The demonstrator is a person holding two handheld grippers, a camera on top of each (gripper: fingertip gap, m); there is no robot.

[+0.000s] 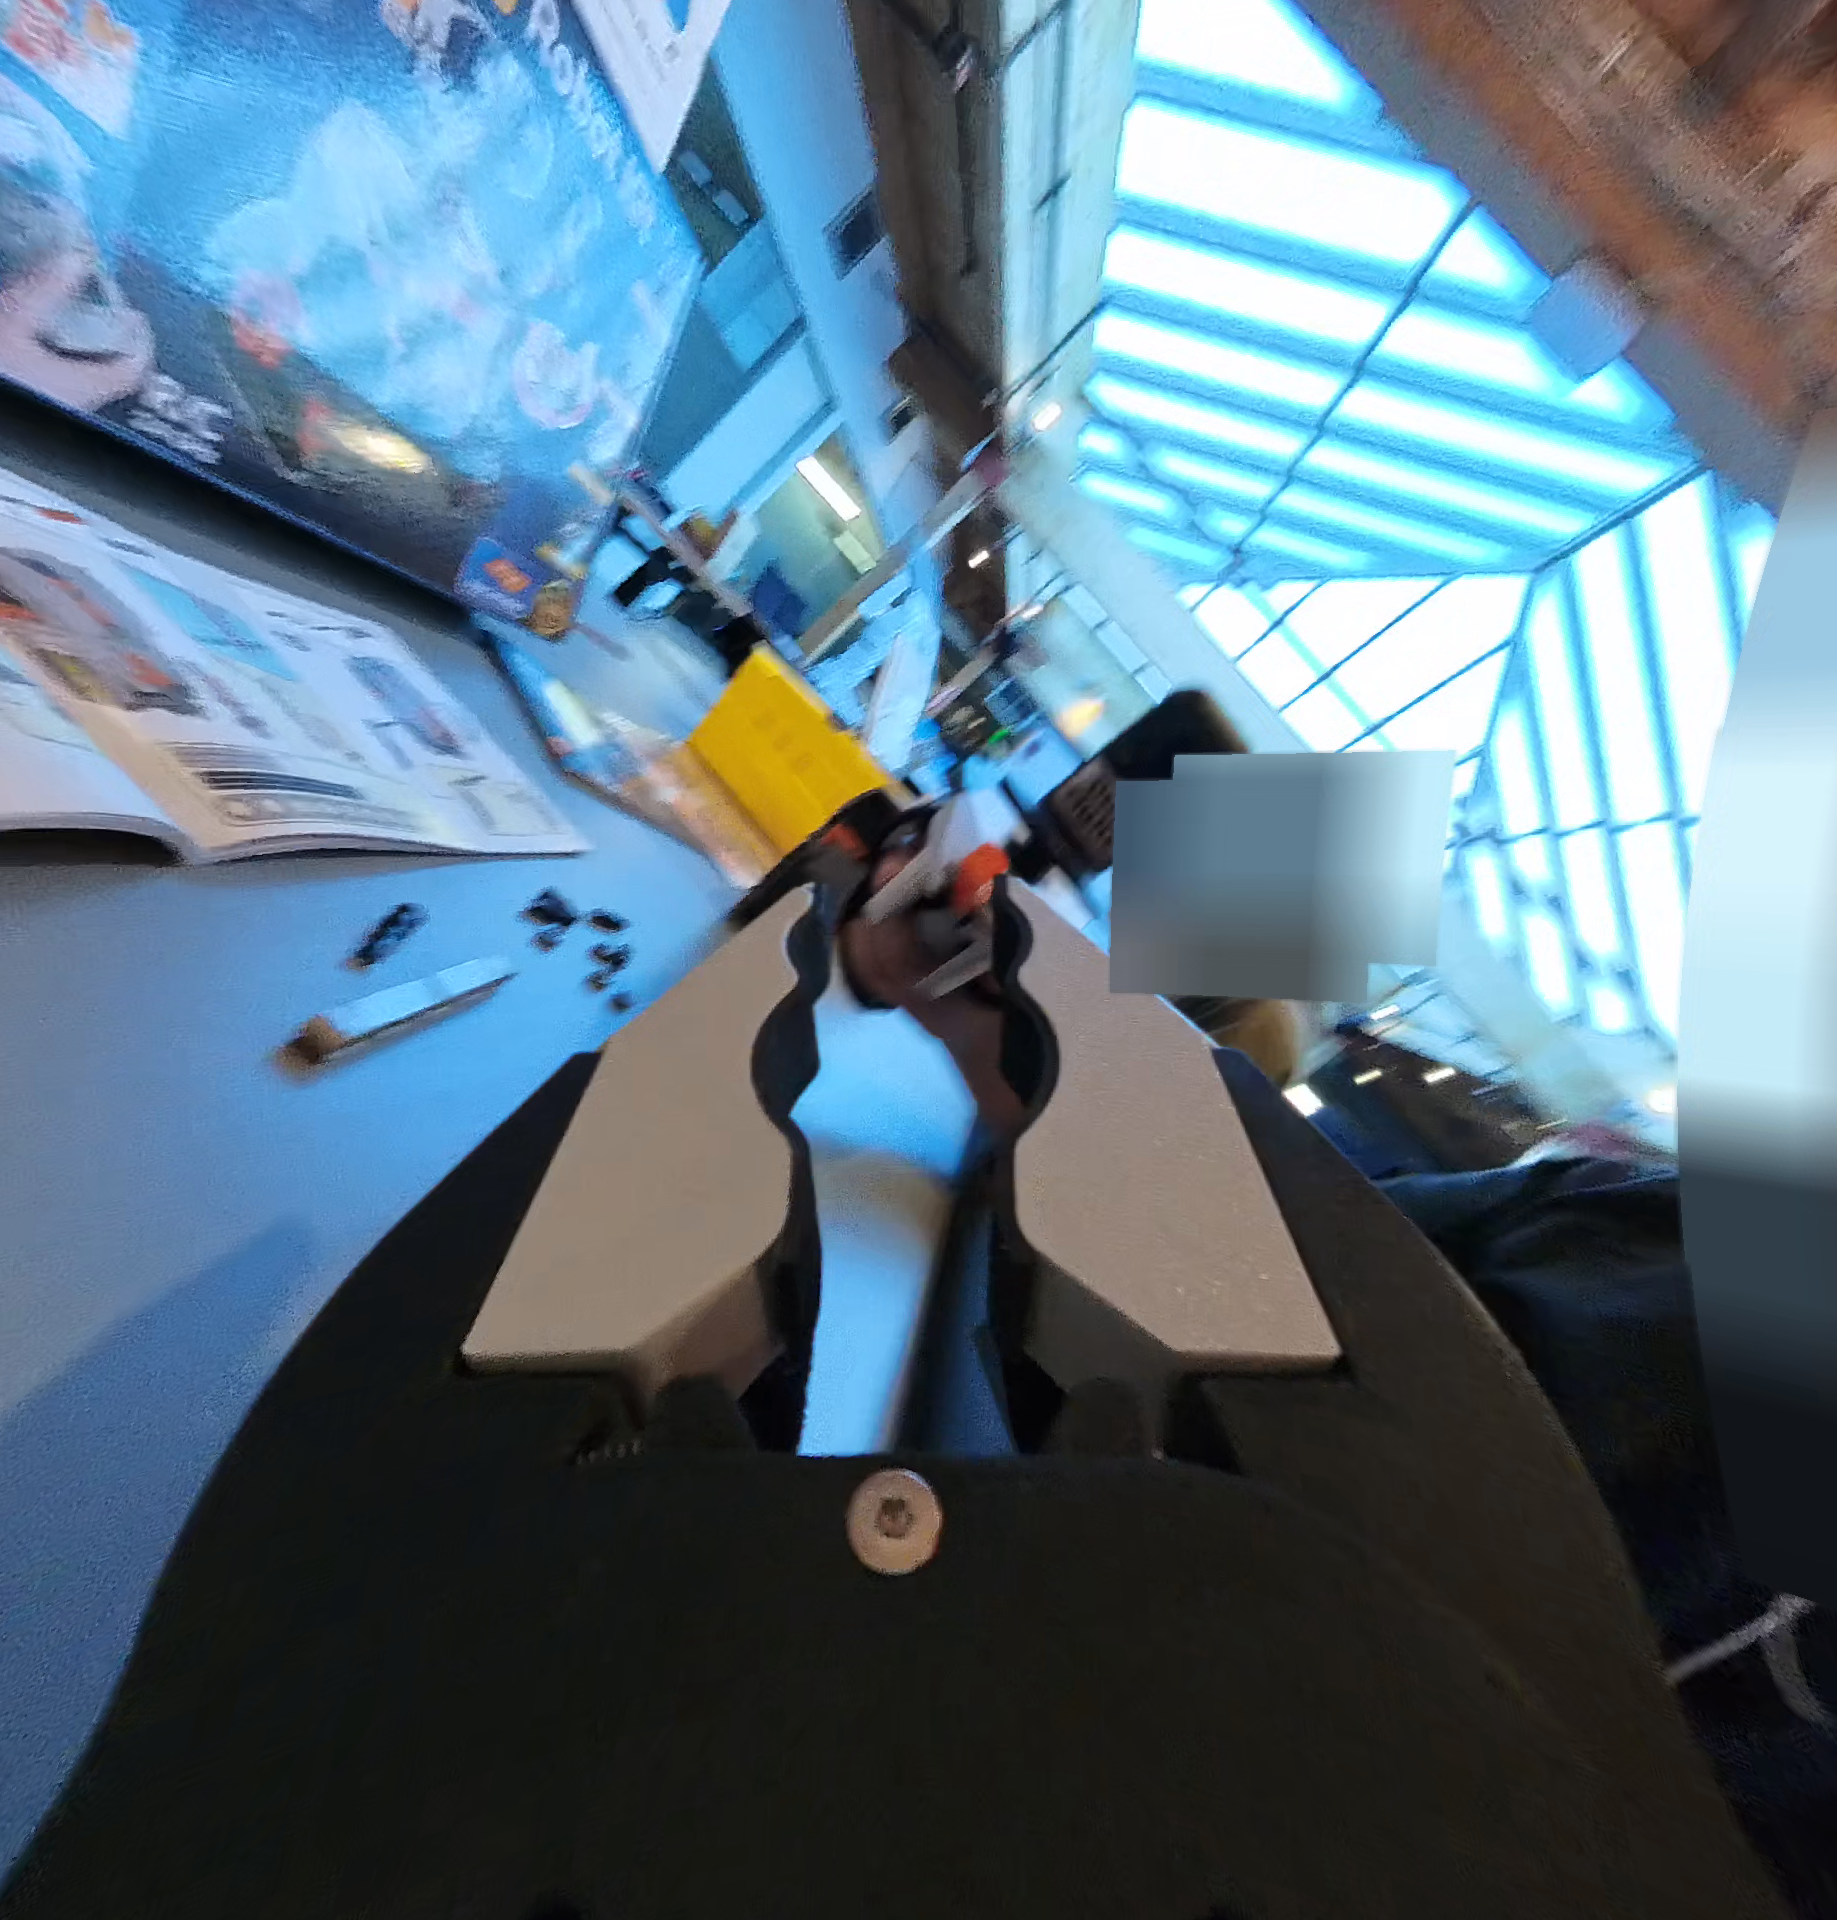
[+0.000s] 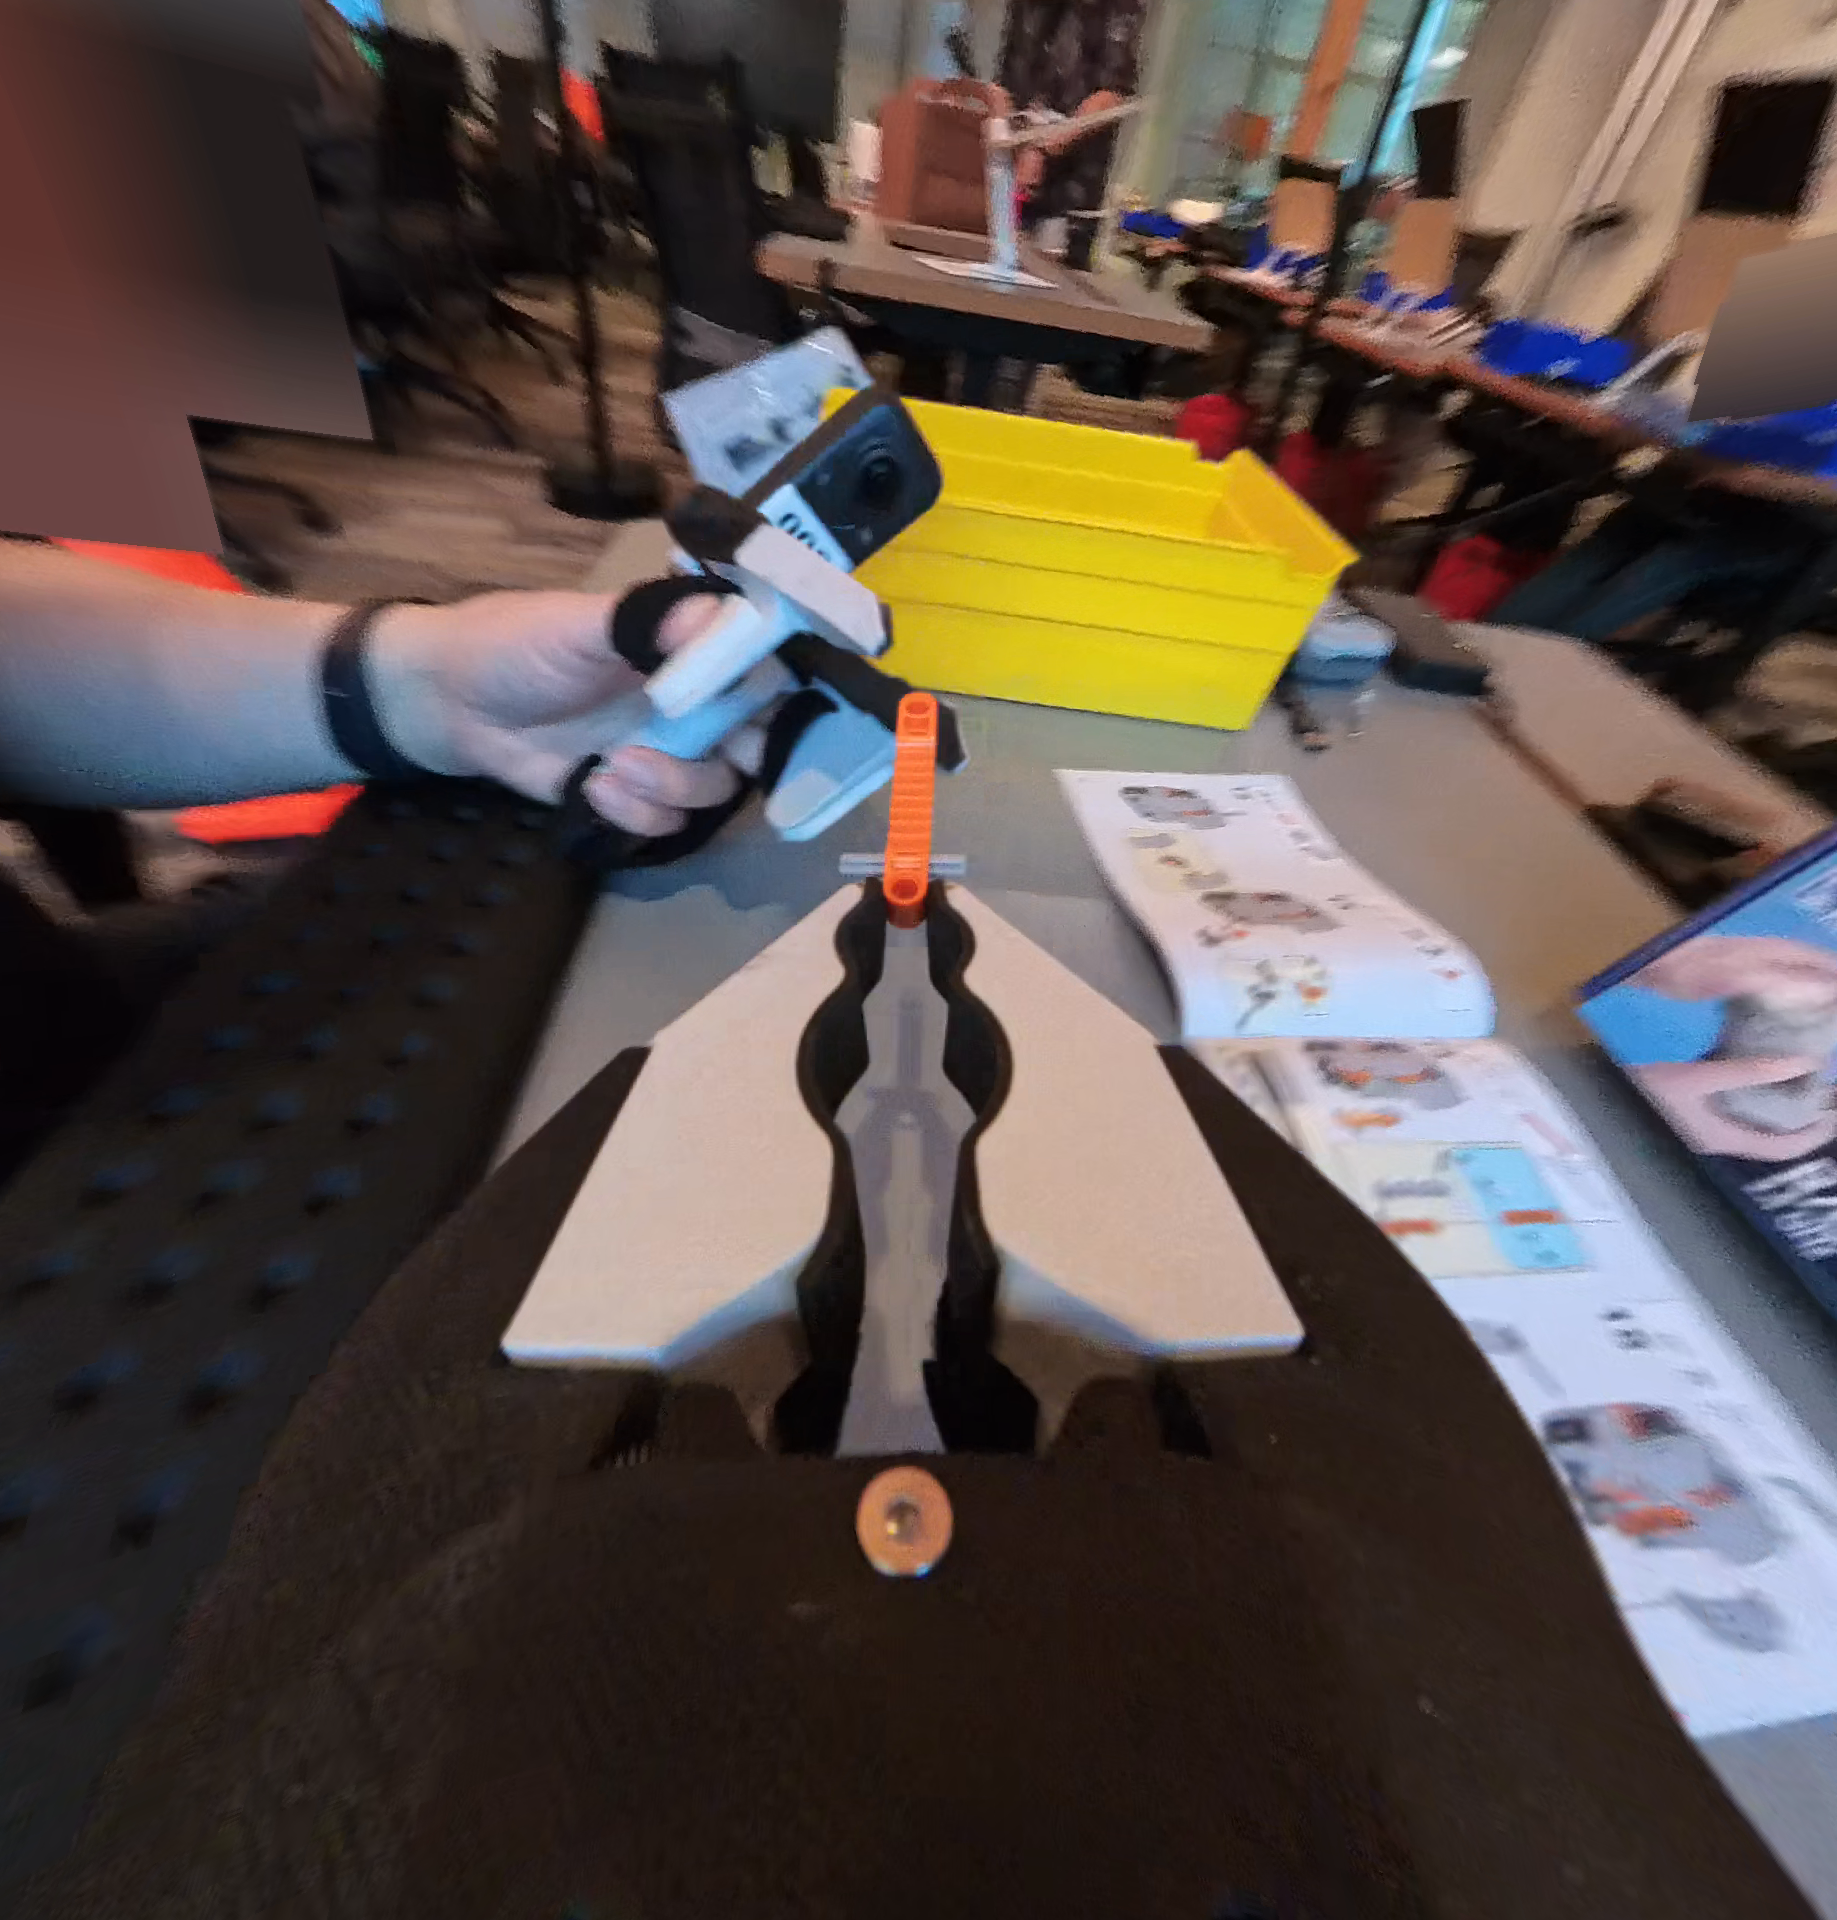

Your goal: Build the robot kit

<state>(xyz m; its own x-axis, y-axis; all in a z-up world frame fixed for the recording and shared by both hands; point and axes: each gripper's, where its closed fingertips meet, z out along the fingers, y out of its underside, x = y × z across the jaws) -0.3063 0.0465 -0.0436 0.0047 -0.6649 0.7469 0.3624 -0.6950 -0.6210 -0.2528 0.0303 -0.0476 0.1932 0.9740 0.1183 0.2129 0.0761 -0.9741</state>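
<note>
My right gripper (image 2: pixel 903 909) is shut on the lower end of an orange holed toy beam (image 2: pixel 912 800), which stands upright above the grey table (image 2: pixel 1090 748). A thin grey axle (image 2: pixel 901 862) crosses the beam just above the fingertips. My left gripper (image 1: pixel 903 894) is tilted and its jaws stand apart. Past its tips, blurred, is the right gripper with the orange beam (image 1: pixel 981 868). In the right wrist view a hand (image 2: pixel 498 686) holds the left gripper (image 2: pixel 789 644) just left of the beam's top; I cannot tell whether they touch.
A yellow bin (image 2: pixel 1101 561) stands behind the beam. An open instruction booklet (image 2: pixel 1288 914) and a blue box (image 2: pixel 1766 1081) lie to the right, also in the left wrist view (image 1: pixel 249 707). Small black parts (image 1: pixel 581 935) and a pale strip (image 1: pixel 394 1013) lie on the table. A black perforated mat (image 2: pixel 270 1091) is on the left. Spacing between my two grippers at the tips: around 6 centimetres.
</note>
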